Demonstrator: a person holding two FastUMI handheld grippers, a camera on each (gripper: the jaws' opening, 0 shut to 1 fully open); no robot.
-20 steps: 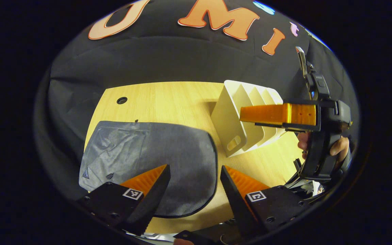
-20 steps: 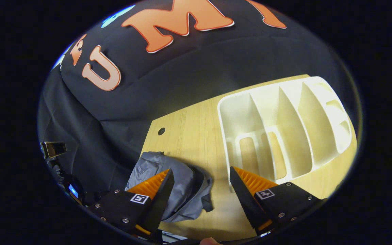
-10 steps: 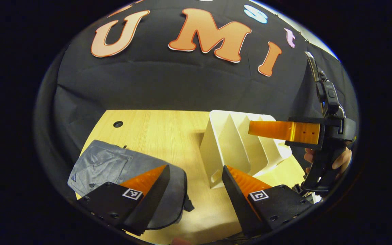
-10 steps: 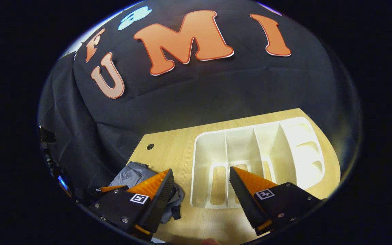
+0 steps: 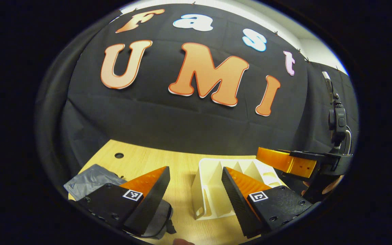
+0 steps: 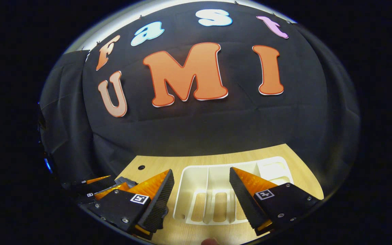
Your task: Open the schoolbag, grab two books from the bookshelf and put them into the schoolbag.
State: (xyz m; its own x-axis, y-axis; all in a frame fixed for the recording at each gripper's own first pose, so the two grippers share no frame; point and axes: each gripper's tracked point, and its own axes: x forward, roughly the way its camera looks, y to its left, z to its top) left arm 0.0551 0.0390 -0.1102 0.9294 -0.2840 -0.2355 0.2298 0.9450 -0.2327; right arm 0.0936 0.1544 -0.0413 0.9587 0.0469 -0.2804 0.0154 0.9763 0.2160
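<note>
Schoolbag (image 5: 90, 178): grey, lying flat on the wooden table (image 5: 179, 163) at its left side; its near edge is hidden behind the left claw's finger in the left gripper view.
Left claw (image 5: 195, 200): fingers spread apart with nothing between them, raised over the table's near edge. It also shows low at the left of the right gripper view (image 6: 94, 187).
Right claw (image 6: 201, 200): fingers wide apart, empty, above the near rim of the bookshelf. In the left gripper view it shows side-on at far right (image 5: 284, 162), with a hand (image 5: 332, 183) on its grip.
Bookshelf (image 6: 202, 180): white divided rack to the right of the schoolbag, apart from it. No books show in the slots that are visible.
Gap: a strip of bare table runs between the schoolbag's right edge and the bookshelf's left wall.
Far table: bare wood with a small round hole (image 5: 118, 155) near the back left corner.
Back edge: the table meets the black cloth wall (image 6: 199, 126).
</note>
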